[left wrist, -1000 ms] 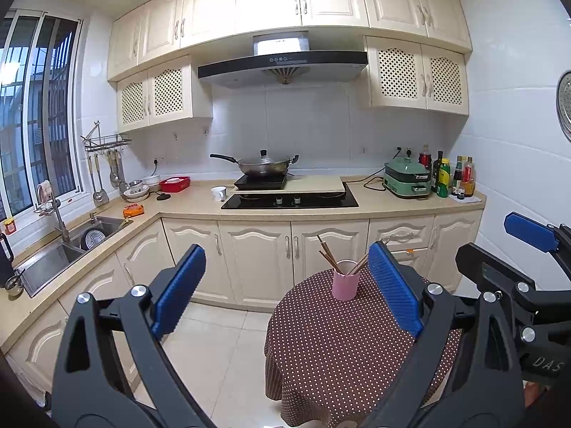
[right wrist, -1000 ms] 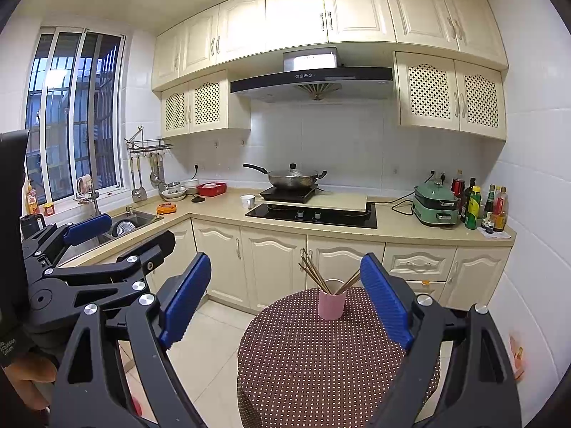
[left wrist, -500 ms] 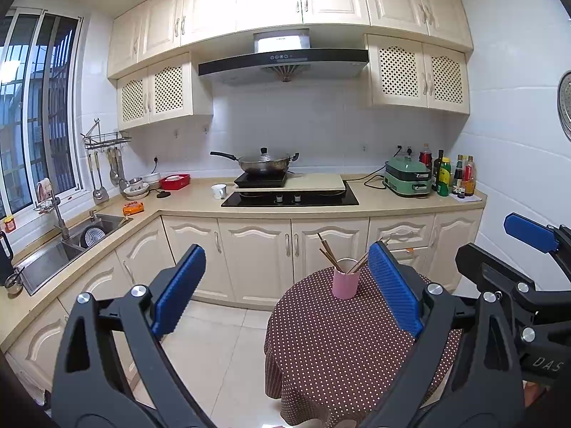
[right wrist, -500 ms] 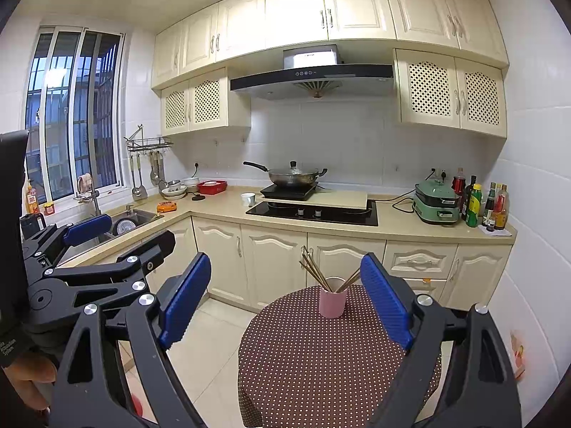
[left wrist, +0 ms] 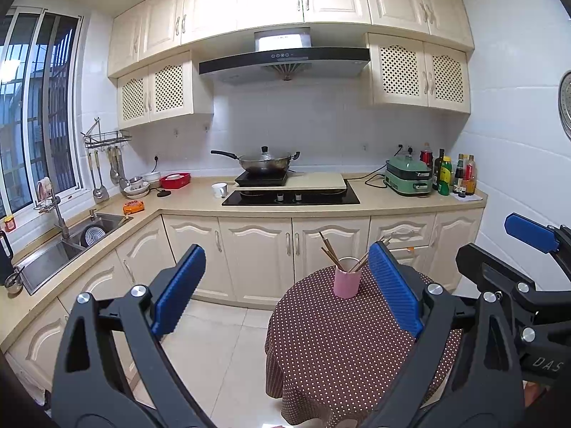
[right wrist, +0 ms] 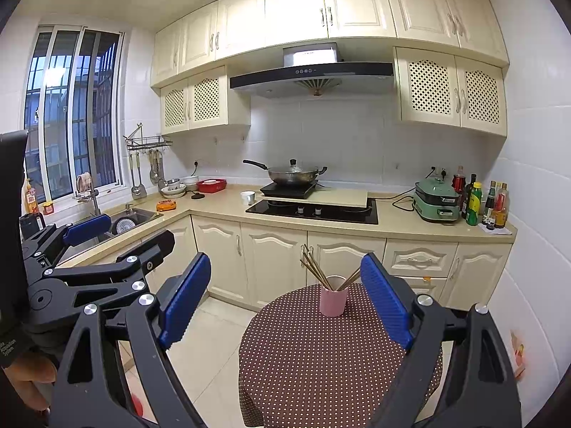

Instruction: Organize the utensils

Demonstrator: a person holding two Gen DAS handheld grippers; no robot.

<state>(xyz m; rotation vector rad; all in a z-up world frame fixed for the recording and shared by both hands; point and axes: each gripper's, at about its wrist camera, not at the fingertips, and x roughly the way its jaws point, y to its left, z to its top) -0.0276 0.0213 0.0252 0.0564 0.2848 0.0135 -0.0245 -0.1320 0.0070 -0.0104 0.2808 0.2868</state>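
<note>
A pink cup with several wooden chopsticks standing in it sits at the far side of a round table with a brown dotted cloth. It also shows in the right wrist view, with the chopsticks on the same cloth. My left gripper is open and empty, held well short of the cup. My right gripper is open and empty too, also short of the cup. Each gripper shows at the edge of the other's view.
Kitchen counter runs along the back and left, with a wok on a hob, a green cooker, bottles, a sink and hanging ladles. White tiled floor lies left of the table.
Both views have shifted only slightly; the scene sits a little lower in the frames. Both grippers stay open and nothing was taken hold of.
</note>
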